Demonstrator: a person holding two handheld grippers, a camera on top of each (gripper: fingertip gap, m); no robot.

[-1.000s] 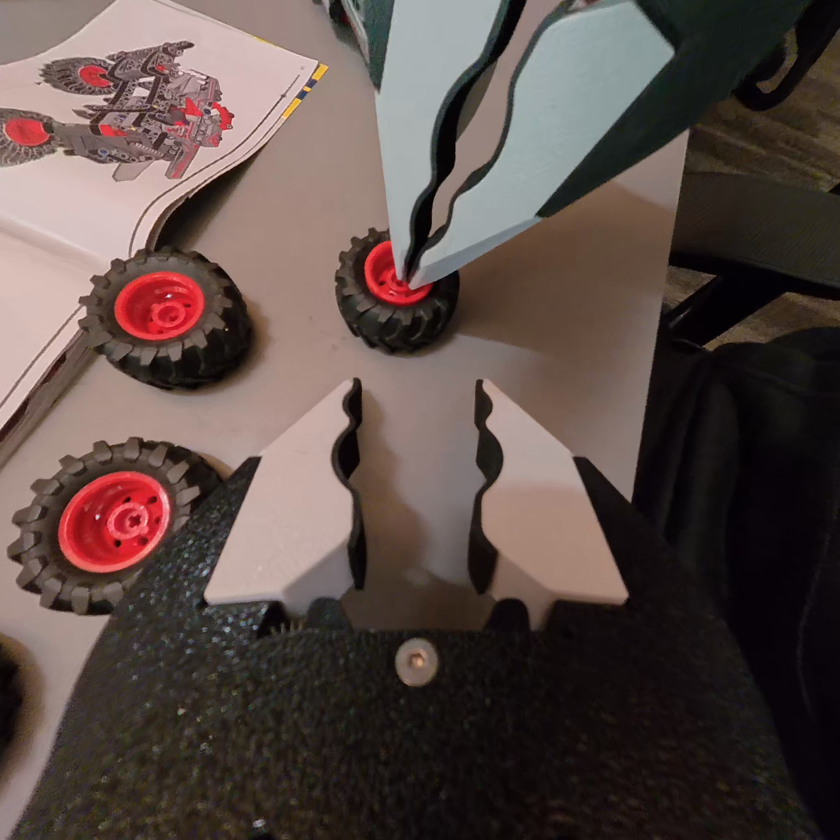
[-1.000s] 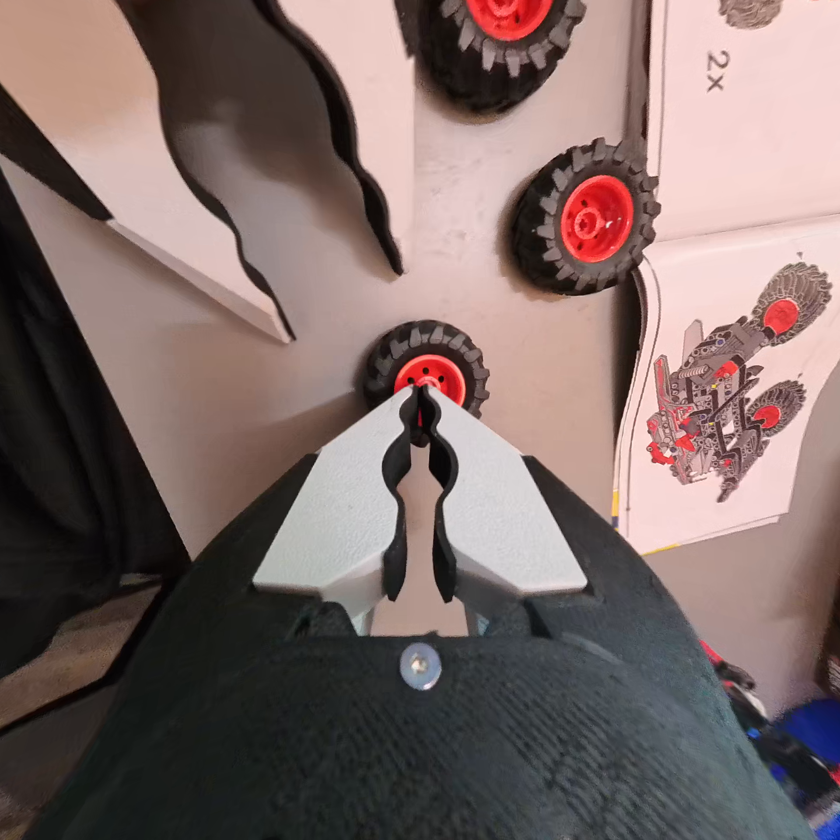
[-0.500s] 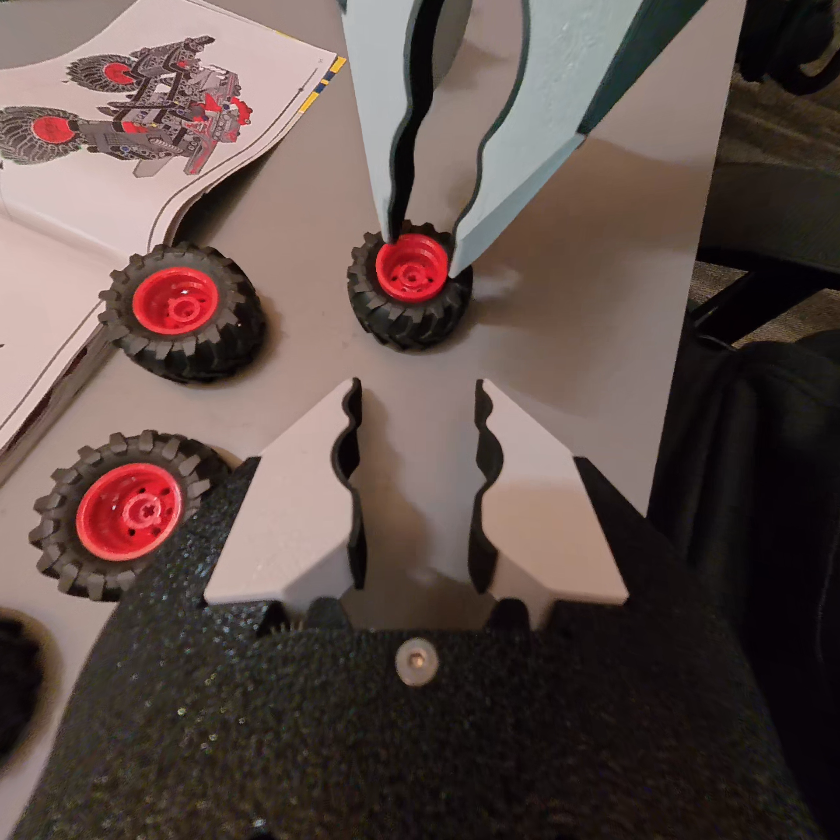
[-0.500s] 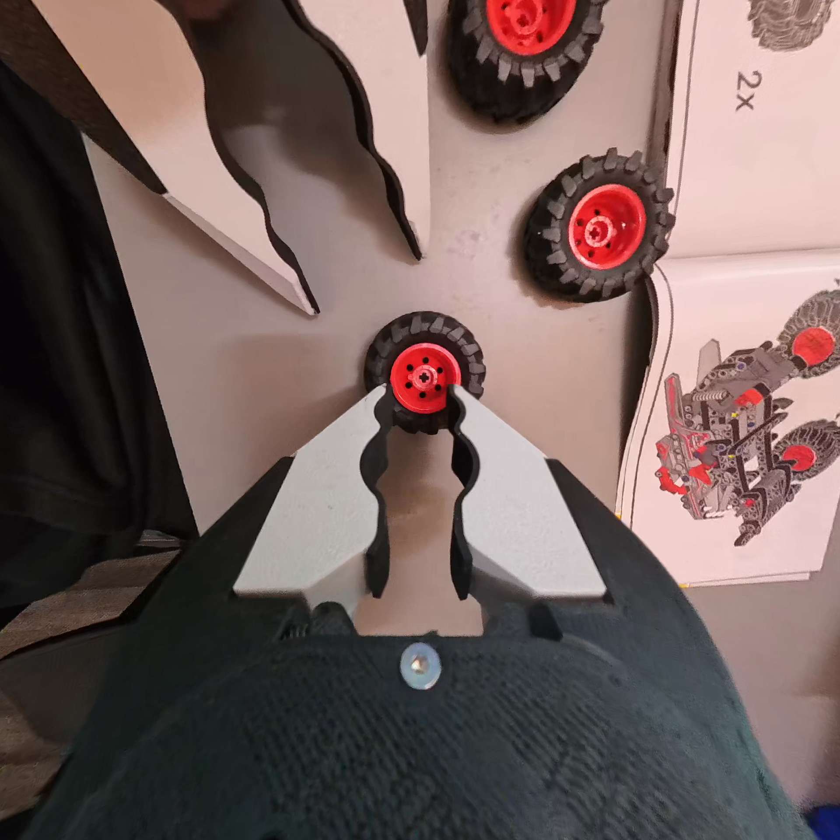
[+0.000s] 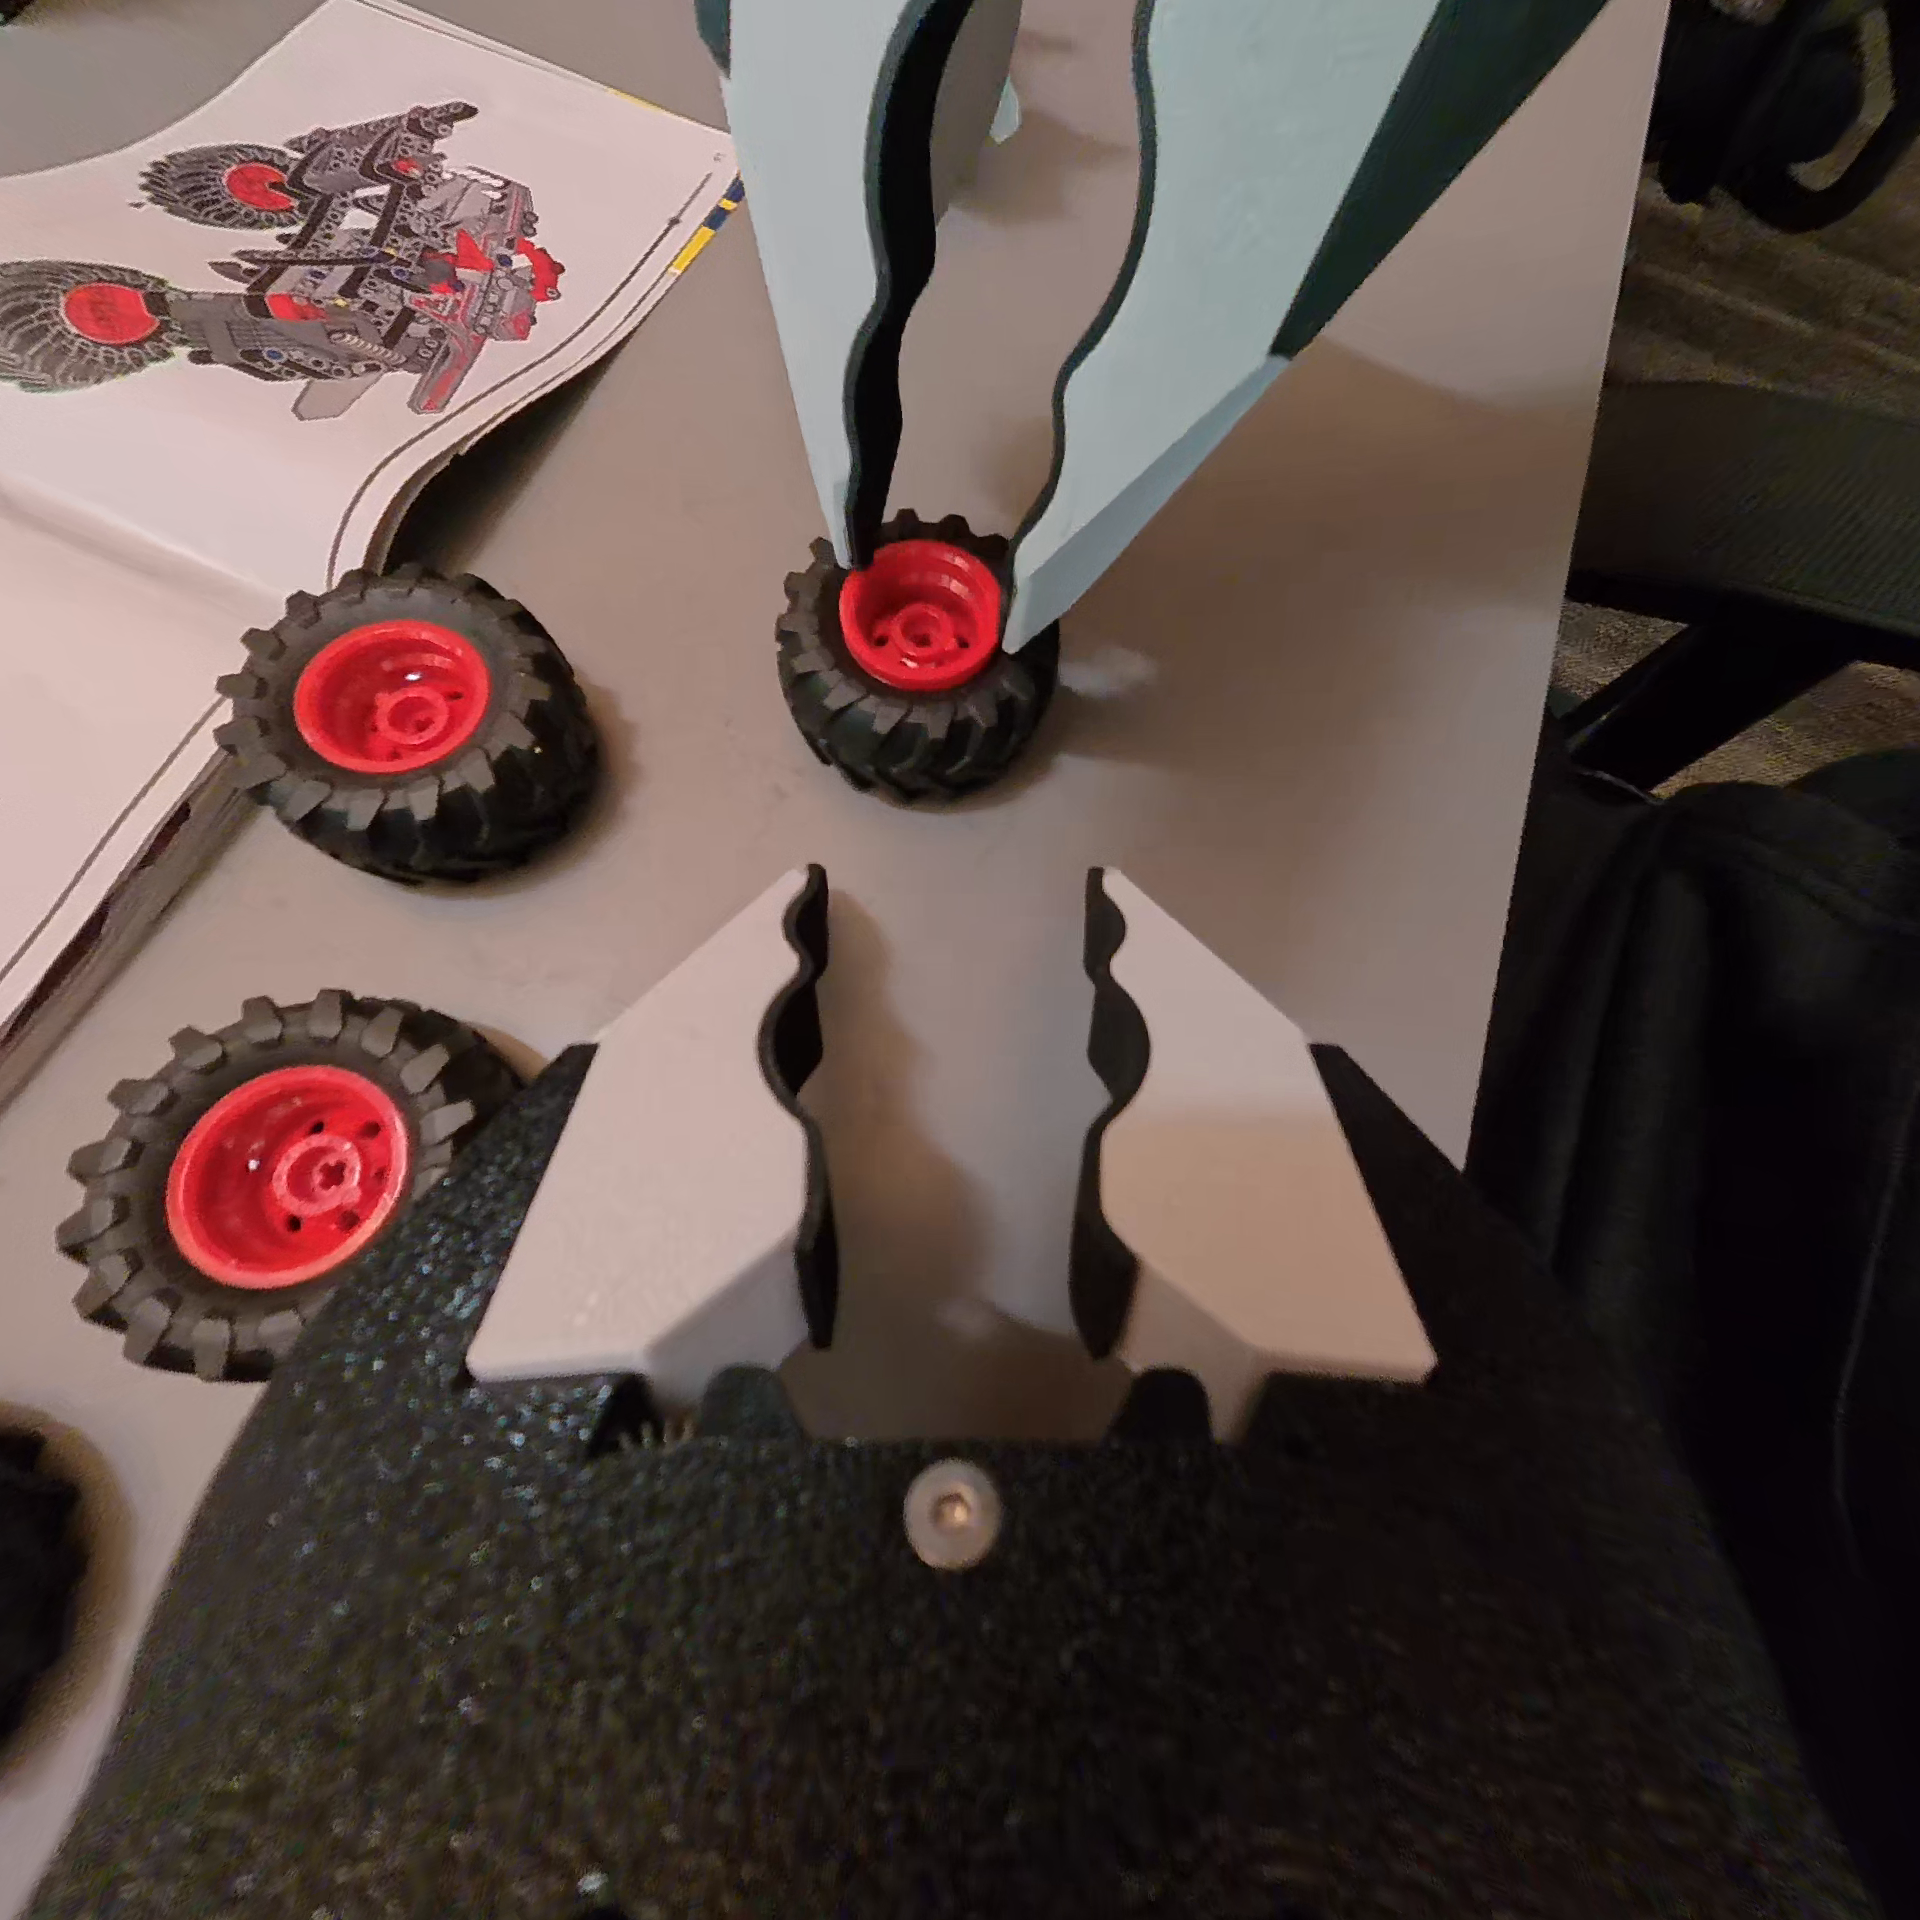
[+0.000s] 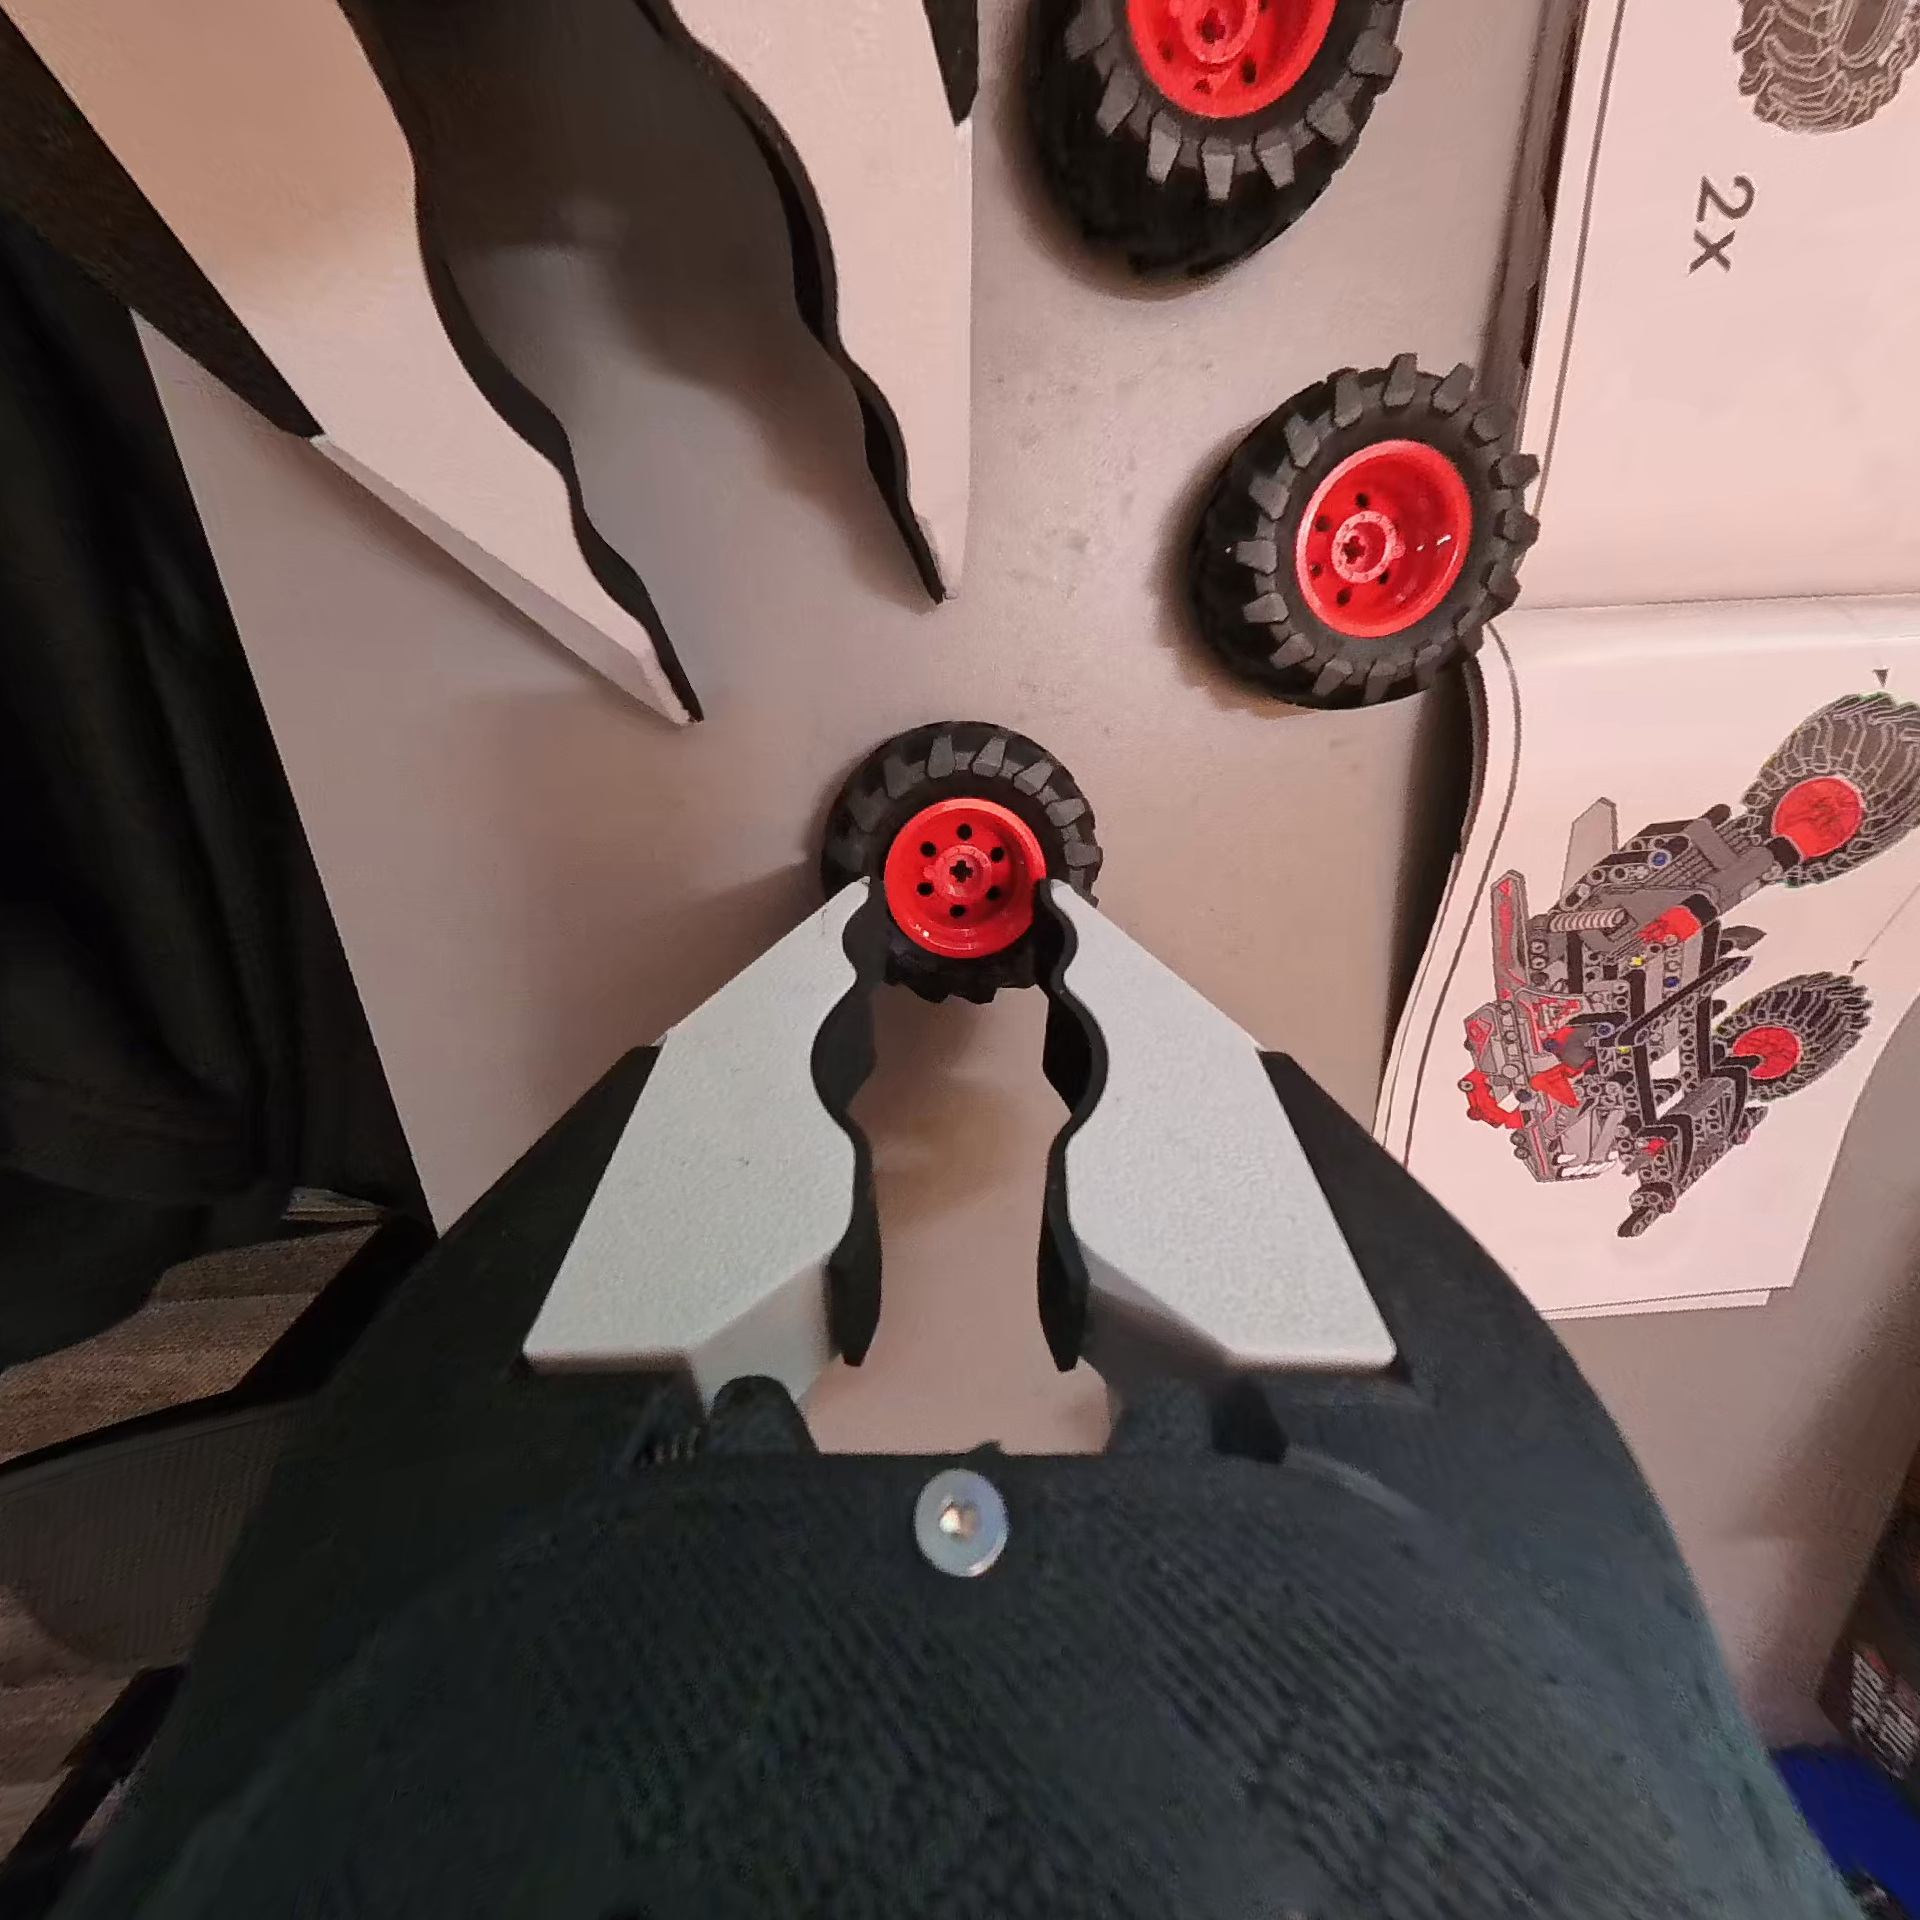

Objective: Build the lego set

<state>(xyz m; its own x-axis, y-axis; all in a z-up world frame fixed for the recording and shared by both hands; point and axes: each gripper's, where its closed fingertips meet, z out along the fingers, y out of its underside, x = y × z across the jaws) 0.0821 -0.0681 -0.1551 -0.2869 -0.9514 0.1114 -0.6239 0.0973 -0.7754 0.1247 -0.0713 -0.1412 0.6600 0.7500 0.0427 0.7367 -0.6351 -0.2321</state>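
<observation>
A small black wheel with a red rim (image 5: 920, 717) lies flat on the grey table (image 5: 665, 478). My right gripper (image 5: 935, 603) comes down on it from above, open, with one fingertip at each side of the red rim. In the right wrist view the same gripper (image 6: 956, 891) straddles the rim of the wheel (image 6: 966, 758). I cannot tell whether the tips press on the rim. My left gripper (image 5: 956, 883) is open and empty, hovering just in front of this wheel. It also shows in the right wrist view (image 6: 810, 655).
Two larger red-rimmed wheels (image 5: 405, 717) (image 5: 281, 1174) lie left of the small one, also seen in the right wrist view (image 6: 1371, 540) (image 6: 1216, 62). An open instruction booklet (image 5: 260, 312) (image 6: 1662, 935) lies beyond them. The table edge (image 5: 1538, 727) runs close by, with dark fabric past it. There is about 5 centimetres between the tips of the two grippers.
My right gripper was shut with its tips on the small wheel's hub. It has opened step by step and its tips now flank the red rim. The left gripper stayed open and barely moved.
</observation>
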